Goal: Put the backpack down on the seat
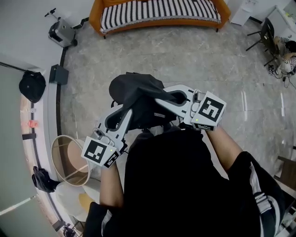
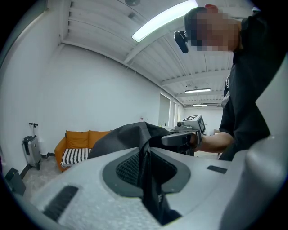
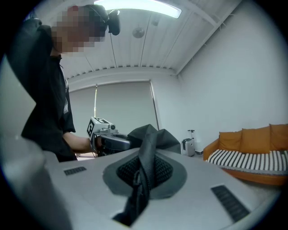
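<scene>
While the left hand-held gripper (image 1: 126,112) and right hand-held gripper (image 1: 167,99) each pinch a strap, the backpack (image 1: 138,95) hangs between them. Grey floor (image 1: 185,60) separates it from the orange sofa (image 1: 159,13); a suitcase (image 1: 62,32) stands beside that.

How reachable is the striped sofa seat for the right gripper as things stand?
Probably not yet: the right gripper, shut on the backpack by a strap, is well short of the sofa seat, with floor between.

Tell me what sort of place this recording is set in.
Probably an office lounge or open workspace: an orange sofa with a striped cushion, a bare polished floor, and a person seated by a white desk.
</scene>
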`<state>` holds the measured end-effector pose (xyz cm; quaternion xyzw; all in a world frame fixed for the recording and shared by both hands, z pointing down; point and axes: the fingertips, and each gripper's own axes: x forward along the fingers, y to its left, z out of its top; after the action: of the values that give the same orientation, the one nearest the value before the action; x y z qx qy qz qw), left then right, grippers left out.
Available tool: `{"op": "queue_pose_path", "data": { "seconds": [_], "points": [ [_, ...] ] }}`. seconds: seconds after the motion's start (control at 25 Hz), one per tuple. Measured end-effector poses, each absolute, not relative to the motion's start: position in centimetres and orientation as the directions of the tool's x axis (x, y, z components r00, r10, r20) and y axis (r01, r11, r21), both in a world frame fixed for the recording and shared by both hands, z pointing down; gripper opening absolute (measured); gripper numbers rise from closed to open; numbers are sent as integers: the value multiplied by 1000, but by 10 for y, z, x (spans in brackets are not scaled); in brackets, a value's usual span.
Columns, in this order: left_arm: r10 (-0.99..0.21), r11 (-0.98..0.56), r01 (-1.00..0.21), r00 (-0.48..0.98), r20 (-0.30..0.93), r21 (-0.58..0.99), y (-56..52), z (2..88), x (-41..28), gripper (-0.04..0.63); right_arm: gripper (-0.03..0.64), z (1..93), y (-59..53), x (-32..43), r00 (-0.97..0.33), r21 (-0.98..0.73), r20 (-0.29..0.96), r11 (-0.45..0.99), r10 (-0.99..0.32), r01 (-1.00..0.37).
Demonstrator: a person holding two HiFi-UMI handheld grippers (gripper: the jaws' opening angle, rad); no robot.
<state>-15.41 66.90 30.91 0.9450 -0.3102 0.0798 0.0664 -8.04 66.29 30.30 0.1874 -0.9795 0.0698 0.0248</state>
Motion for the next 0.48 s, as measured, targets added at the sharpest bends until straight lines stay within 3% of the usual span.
{"op": "queue_pose_path", "data": {
  "seconds": [0.48],
  "points": [
    [-569,-800,-596,791,225,71,676,327,-117,55,31,311,665,-40,-907,-88,90,904,-411,-418]
  ]
}}
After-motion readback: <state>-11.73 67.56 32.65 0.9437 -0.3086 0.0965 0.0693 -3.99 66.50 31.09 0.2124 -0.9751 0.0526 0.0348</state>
